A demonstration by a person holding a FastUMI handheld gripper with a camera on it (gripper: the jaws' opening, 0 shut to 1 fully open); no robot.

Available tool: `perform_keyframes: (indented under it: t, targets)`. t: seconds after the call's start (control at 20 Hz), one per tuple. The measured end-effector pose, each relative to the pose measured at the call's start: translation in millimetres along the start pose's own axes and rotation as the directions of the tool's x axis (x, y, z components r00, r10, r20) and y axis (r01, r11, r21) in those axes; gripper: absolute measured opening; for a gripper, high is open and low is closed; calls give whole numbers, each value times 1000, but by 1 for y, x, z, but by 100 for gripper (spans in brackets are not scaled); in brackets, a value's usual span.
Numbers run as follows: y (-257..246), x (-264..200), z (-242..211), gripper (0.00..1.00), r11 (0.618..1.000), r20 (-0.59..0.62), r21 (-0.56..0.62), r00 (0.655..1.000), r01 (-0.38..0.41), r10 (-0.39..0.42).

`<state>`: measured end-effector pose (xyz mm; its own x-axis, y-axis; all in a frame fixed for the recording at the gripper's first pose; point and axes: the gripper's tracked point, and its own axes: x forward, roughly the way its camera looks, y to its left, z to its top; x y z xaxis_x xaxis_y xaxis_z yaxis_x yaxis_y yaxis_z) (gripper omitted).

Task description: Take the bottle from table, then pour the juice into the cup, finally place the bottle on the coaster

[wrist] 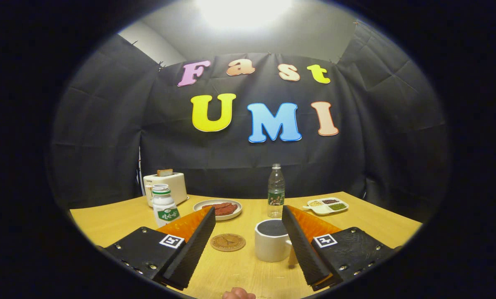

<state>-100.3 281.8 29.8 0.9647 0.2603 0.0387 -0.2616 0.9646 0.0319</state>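
1. One wooden table (106,224) spreads out ahead of me, carrying everything else.
2. My gripper (248,216) hovers low over the near part of the table with its two fingers spread wide apart and nothing between the pads.
3. At ten o'clock from my fingers, near the back of the table, sits a toaster (171,187) with a slice of bread sticking out of the top.
4. Straight at twelve o'clock, beyond the fingers, stands a clear water bottle (276,191), upright and capped.
5. At ten o'clock, closer than the toaster and just beyond my left finger, stands the white juice bottle (164,205) with a green collar, upright.
6. Between my fingers, hard by the right one, is a white cup (271,241), its inside dark.
7. At eleven o'clock a plate (217,209) holds reddish slices.
8. At one o'clock lies a divided dish (327,205) with small heaps in its compartments.
9. Between the fingers, left of the cup and apart from it, lies the round coaster (228,242), bare.
10. At six o'clock a fingertip (238,294) peeks in.
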Motion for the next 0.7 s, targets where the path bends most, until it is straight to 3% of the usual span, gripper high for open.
perform_keyframes:
  t: [0.3, 0.7]
  targets:
    - [66, 2, -14, 97, 998, 0, 56, 999, -36, 37]
    - [139, 27, -31, 97, 997, -8, 38, 998, -61, 61]
